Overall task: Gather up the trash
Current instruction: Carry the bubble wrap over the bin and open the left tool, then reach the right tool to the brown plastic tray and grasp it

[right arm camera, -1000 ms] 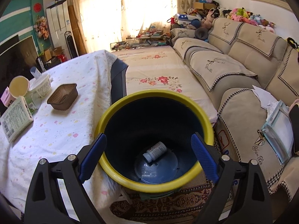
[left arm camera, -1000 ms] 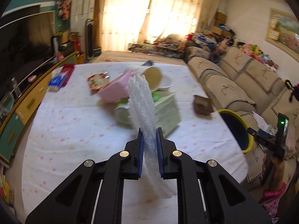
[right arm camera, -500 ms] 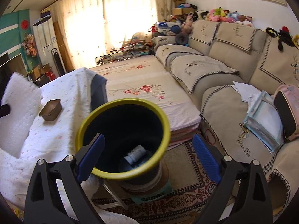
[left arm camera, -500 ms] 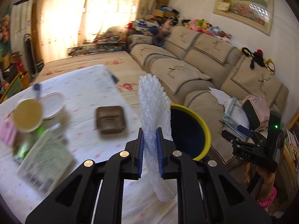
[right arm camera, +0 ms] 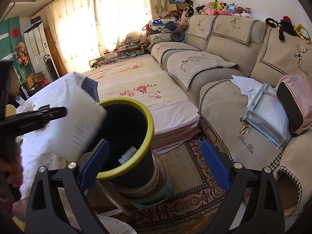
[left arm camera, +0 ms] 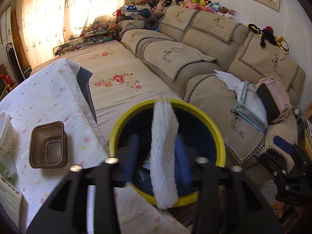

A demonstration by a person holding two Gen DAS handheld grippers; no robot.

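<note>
A white foam wrap sheet (left arm camera: 164, 152) hangs between my left gripper's (left arm camera: 157, 159) open blue pads, over the mouth of the yellow-rimmed dark bin (left arm camera: 218, 136). In the right wrist view the foam sheet (right arm camera: 78, 124) is at the bin's (right arm camera: 136, 156) left rim, beside the left gripper. A white bottle (right arm camera: 127, 155) lies inside the bin. My right gripper (right arm camera: 154, 167) is open and empty, in front of the bin.
A table with a white dotted cloth (left arm camera: 46, 97) holds a brown plastic tray (left arm camera: 47, 145) and a cup (left arm camera: 5, 132). The bin stands on a stool (right arm camera: 154, 197) on a patterned rug (right arm camera: 187, 191). A beige sofa (right arm camera: 224, 74) with papers and a pink bag (right arm camera: 296, 105) is on the right.
My left gripper swung right from the table to above the bin and its jaws opened, letting go of the foam sheet. My right gripper drew back from the bin, still open.
</note>
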